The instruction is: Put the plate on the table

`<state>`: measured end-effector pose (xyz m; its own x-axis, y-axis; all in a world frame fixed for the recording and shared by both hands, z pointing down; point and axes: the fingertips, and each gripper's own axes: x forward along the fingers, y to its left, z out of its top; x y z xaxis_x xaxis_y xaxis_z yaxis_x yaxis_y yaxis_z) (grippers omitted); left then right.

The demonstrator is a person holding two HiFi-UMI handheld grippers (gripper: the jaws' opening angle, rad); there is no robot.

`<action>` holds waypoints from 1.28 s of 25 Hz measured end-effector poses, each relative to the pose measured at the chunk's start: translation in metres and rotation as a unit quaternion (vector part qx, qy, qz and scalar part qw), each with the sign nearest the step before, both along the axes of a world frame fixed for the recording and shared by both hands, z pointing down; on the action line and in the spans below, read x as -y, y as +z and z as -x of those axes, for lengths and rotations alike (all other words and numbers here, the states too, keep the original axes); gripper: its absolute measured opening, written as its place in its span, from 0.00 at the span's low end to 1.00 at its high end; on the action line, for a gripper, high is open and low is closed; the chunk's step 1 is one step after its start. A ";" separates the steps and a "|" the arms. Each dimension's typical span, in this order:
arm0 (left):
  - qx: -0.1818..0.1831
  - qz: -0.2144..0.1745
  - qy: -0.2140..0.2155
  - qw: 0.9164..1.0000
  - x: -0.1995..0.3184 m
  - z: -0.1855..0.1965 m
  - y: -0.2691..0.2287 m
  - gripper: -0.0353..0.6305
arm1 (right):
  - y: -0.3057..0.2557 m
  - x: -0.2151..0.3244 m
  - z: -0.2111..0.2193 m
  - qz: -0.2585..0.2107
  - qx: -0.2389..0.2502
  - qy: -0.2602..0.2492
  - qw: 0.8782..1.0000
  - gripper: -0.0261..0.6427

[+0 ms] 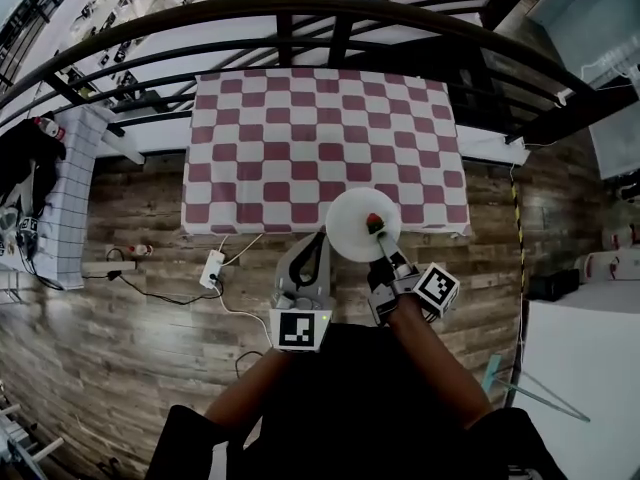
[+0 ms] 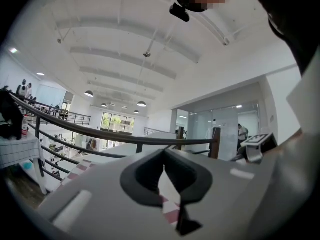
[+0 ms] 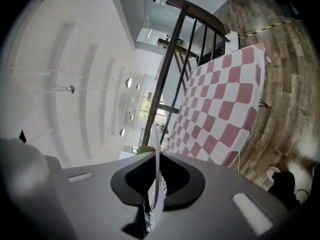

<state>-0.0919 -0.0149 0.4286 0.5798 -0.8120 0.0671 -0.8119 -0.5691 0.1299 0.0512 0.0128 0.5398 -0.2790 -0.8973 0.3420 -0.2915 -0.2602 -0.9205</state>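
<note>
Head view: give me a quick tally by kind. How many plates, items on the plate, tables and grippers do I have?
Plate: 1
Small red item on the plate: 1
Table, checked cloth: 1
Grippers: 2, the left gripper and the right gripper, whose fingers hold the plate's rim
Total: 5

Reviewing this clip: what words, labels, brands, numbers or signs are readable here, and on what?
No readable text anywhere.
Cubes on the left gripper and right gripper: black-and-white square patterns, no letters or digits.
Plate and checked table: no print visible.
Clutter at the far left: too small to read.
</note>
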 end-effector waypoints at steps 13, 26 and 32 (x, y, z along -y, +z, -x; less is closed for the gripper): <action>-0.003 0.019 0.000 1.000 0.050 0.036 0.014 0.07 | -0.007 0.042 0.021 -0.011 -0.016 0.000 1.000 0.07; -0.017 0.036 -0.049 0.998 0.054 0.055 0.019 0.07 | -0.010 0.044 -0.004 -0.014 -0.045 0.003 0.999 0.07; 0.000 0.030 -0.047 0.998 0.065 0.021 0.028 0.07 | -0.003 0.060 -0.038 -0.012 -0.055 -0.003 0.998 0.07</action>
